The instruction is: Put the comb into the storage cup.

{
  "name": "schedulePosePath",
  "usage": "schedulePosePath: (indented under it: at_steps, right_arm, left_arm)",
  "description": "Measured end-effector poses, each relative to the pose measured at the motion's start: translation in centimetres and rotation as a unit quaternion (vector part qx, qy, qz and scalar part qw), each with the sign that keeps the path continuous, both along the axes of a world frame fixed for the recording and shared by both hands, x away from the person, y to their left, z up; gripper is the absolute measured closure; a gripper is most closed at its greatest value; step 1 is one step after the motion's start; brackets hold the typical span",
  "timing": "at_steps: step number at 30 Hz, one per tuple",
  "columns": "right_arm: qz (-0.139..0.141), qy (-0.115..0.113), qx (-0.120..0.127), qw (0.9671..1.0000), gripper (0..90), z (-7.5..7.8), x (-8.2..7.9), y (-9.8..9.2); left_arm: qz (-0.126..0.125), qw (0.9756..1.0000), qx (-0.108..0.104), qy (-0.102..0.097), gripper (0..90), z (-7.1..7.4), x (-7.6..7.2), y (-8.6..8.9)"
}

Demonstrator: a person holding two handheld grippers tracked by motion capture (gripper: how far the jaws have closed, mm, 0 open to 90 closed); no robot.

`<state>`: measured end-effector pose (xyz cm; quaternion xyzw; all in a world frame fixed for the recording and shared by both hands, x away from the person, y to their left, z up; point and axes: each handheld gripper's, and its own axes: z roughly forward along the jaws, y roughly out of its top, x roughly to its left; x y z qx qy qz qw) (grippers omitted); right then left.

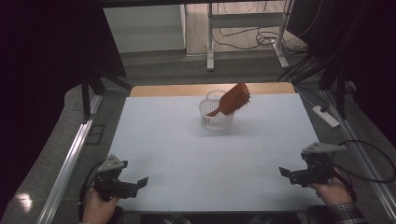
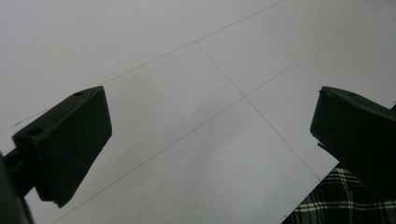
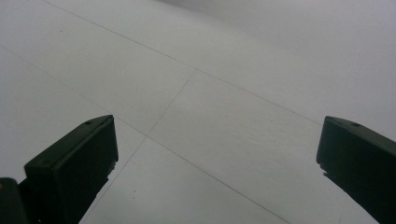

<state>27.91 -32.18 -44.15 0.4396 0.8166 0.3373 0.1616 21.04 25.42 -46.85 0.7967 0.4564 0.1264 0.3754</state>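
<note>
The left gripper [image 1: 141,181] sits at the near left corner of the table [image 1: 154,135], held in the person's left hand [image 1: 97,207], with its jaws spread wide and nothing between them; in the left gripper view the two black jaws stand far apart over bare white tabletop crossed by thin seam lines, with a bit of plaid cloth [image 2: 322,205] at the lower right. The right gripper [image 1: 283,171] is at the near right corner, held in the right hand [image 1: 332,191], and its jaws are likewise wide apart and empty, pointing inward over the table. Neither gripper touches anything but the hand that carries it. Well apart from both, toward the far middle of the table, stands a small white basket [image 1: 215,121] with slotted walls. A reddish-brown brush [image 1: 233,99] leans in it, handle down inside, its broad head tilted up and to the right above the rim, bristles showing along the right edge.
</note>
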Motion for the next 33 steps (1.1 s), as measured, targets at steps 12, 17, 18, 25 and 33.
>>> schedulePosePath:
  at_steps: [12,17,18,25,33]
  right_arm:
    - [-0.010,-0.002,-0.007,0.9999,0.0,-0.1,-1.0,-0.6]
    - [-0.015,-0.003,-0.010,0.9998,0.0,-0.1,-1.3,-0.9]
    - [-0.017,-0.001,-0.011,0.9998,0.0,-0.1,-1.4,-1.0]
    - [-0.022,-0.002,-0.017,0.9996,0.0,-0.1,-1.9,-1.3]
    - [-0.024,0.000,-0.037,0.9990,0.0,-0.1,-2.3,-1.1]
  left_arm:
    - [0.000,1.0000,0.001,-0.001,0.0,0.0,0.0,0.0]
    - [0.000,1.0000,0.001,-0.001,0.0,0.0,0.0,0.0]
    - [0.000,1.0000,0.001,-0.001,0.0,0.0,0.0,0.0]
    - [0.000,1.0000,0.001,-0.002,0.0,0.0,0.0,0.0]
    - [0.002,1.0000,0.001,-0.003,0.0,0.0,-0.1,0.0]
